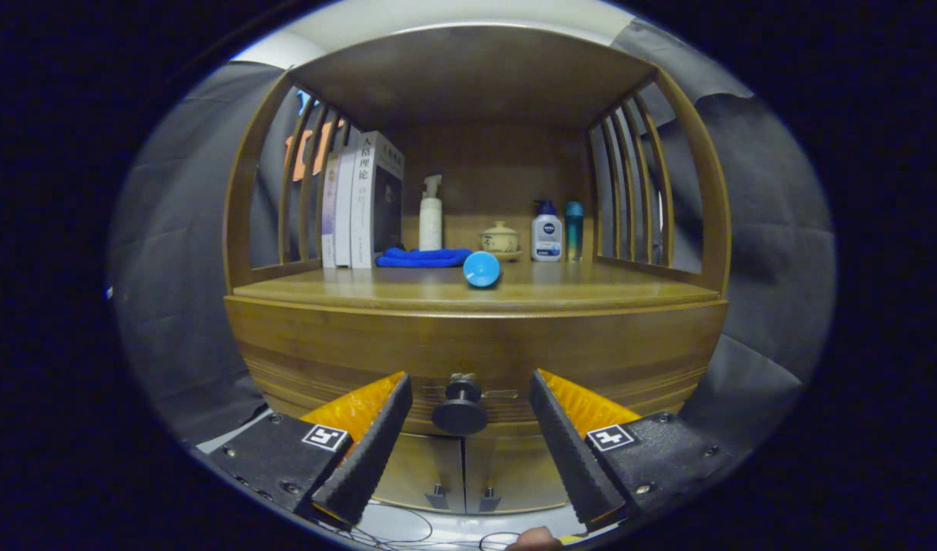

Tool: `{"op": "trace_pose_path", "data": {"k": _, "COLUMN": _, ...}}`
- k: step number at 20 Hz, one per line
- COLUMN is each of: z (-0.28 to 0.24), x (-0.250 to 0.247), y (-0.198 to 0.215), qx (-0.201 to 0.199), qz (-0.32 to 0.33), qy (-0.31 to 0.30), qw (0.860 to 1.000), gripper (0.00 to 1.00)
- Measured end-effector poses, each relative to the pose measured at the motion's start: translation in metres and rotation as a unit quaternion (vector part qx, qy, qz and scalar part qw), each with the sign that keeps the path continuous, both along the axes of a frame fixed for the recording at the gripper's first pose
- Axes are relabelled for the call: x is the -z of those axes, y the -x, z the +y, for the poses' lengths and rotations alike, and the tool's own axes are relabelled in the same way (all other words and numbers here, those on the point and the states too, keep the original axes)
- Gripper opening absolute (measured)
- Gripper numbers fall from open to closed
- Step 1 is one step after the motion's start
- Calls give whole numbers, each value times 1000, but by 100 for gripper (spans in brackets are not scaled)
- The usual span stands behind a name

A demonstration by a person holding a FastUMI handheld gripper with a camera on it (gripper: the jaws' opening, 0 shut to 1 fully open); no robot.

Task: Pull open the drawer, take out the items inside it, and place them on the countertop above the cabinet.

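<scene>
In the gripper view the tongs [468, 440] stand apart, holding nothing, with the dark round knob [460, 411] of the drawer [476, 356] between the two fingers and just ahead of them; neither finger touches it. The drawer is shut, its wooden front flush below the table [468, 292] of the cabinet; its contents are hidden. The knob looks hard, smooth and small, so the fingers would likely slip unless they close squarely on its stem or behind its head; the drawer itself seems stiff wood and may drag a little. On the table lie a blue ball [481, 268] near the front edge and a blue cloth [424, 257] behind it; books [361, 203], a spray bottle [431, 214], a small lidded pot [500, 239] and two more bottles [557, 230] stand further back.
</scene>
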State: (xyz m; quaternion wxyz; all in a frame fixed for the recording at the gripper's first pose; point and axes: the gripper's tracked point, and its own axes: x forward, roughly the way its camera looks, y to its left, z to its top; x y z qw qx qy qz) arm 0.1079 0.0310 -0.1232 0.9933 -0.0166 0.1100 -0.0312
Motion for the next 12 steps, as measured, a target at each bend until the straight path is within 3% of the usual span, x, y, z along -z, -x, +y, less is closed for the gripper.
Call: {"op": "trace_pose_path", "data": {"k": 12, "z": 21, "x": -71, "y": 80, "qx": -56, "qz": -42, "qy": -4, "qw": 998, "gripper": 99}}
